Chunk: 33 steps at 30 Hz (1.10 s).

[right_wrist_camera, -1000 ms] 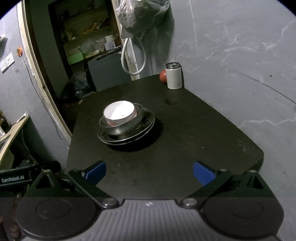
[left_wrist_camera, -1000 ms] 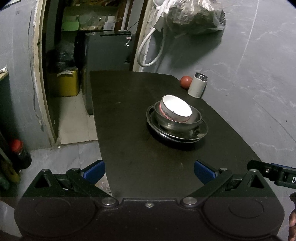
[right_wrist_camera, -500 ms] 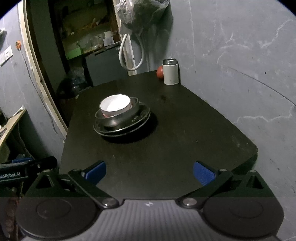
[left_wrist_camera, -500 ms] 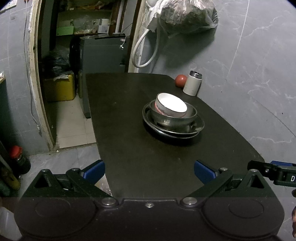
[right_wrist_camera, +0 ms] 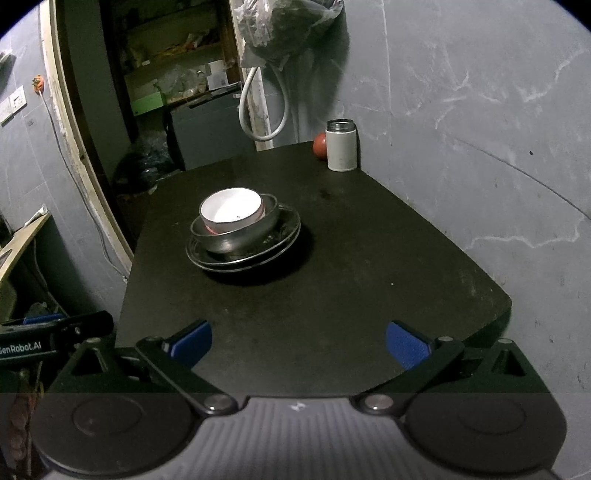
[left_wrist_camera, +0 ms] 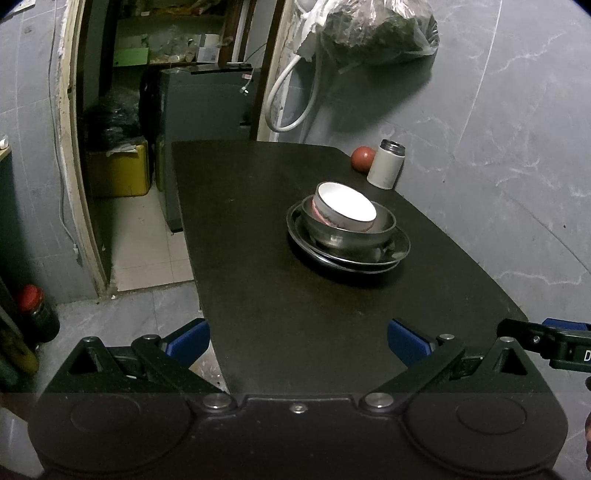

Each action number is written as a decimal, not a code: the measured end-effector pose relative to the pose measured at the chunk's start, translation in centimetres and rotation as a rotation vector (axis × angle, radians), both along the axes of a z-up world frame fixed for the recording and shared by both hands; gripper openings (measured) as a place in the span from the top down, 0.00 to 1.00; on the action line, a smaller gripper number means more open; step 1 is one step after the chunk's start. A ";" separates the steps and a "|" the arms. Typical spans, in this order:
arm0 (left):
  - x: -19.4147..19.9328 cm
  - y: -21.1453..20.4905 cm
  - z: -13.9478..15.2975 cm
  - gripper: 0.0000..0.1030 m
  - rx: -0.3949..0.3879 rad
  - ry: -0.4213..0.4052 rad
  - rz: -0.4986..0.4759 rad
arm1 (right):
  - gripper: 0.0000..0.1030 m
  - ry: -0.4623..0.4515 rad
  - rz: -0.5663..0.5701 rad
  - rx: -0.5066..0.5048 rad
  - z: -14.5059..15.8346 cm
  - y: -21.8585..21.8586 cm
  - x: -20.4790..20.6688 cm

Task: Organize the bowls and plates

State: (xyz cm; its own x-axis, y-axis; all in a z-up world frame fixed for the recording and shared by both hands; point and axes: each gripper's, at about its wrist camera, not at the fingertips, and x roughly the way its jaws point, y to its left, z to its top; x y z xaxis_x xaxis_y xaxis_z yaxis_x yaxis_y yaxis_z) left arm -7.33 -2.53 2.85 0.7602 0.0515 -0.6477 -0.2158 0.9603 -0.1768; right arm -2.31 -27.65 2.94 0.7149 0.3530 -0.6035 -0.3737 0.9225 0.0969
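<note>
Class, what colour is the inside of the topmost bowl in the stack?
White inside the top bowl, with a reddish pattern on its outer side; clearest in the right wrist view.

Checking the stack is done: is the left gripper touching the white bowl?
Apart. The left wrist view shows bare table between the open left gripper and the white bowl.

A white cylindrical canister (left_wrist_camera: 386, 164) with a metal rim stands upright near the far right edge of the dark table (left_wrist_camera: 258, 295), with a red round fruit (left_wrist_camera: 362, 158) just beside it, toward the wall. Above them a clear plastic bag (left_wrist_camera: 373, 31) of dark greens hangs against the grey marbled wall (left_wrist_camera: 498, 129), and a white hose (left_wrist_camera: 291, 96) loops down by the door frame. Through the doorway sit a yellow bin (left_wrist_camera: 122, 170), a grey cabinet (left_wrist_camera: 207, 107) and cluttered shelves (left_wrist_camera: 166, 40). A red-capped bottle (left_wrist_camera: 37, 312) stands on the floor at left.
</note>
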 end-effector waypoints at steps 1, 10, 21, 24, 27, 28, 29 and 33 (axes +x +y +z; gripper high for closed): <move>0.0 0.0 0.0 0.01 -0.001 0.001 0.000 | 0.00 0.000 0.001 -0.001 0.0 0.0 0.0; 0.0 0.1 0.0 0.01 -0.002 -0.002 0.002 | 0.00 -0.003 0.004 -0.006 0.1 0.3 -0.2; 0.0 0.1 0.0 0.01 -0.004 -0.003 0.004 | 0.00 -0.007 0.010 -0.017 0.4 0.7 -0.3; 0.0 0.1 0.0 0.01 -0.004 -0.004 0.004 | 0.00 -0.009 0.014 -0.017 0.4 0.8 -0.2; 0.0 0.1 0.0 0.01 -0.004 -0.004 0.004 | 0.00 -0.007 0.017 -0.017 0.4 0.9 -0.1; 0.0 0.0 0.0 0.01 -0.004 -0.003 0.004 | 0.00 -0.008 0.018 -0.017 0.4 0.9 -0.1; 0.0 0.0 0.0 0.01 -0.005 -0.004 0.004 | 0.00 -0.009 0.019 -0.018 0.4 0.9 -0.1; 0.1 0.0 0.0 0.01 -0.005 -0.002 0.007 | 0.00 -0.008 0.021 -0.020 0.4 1.0 0.0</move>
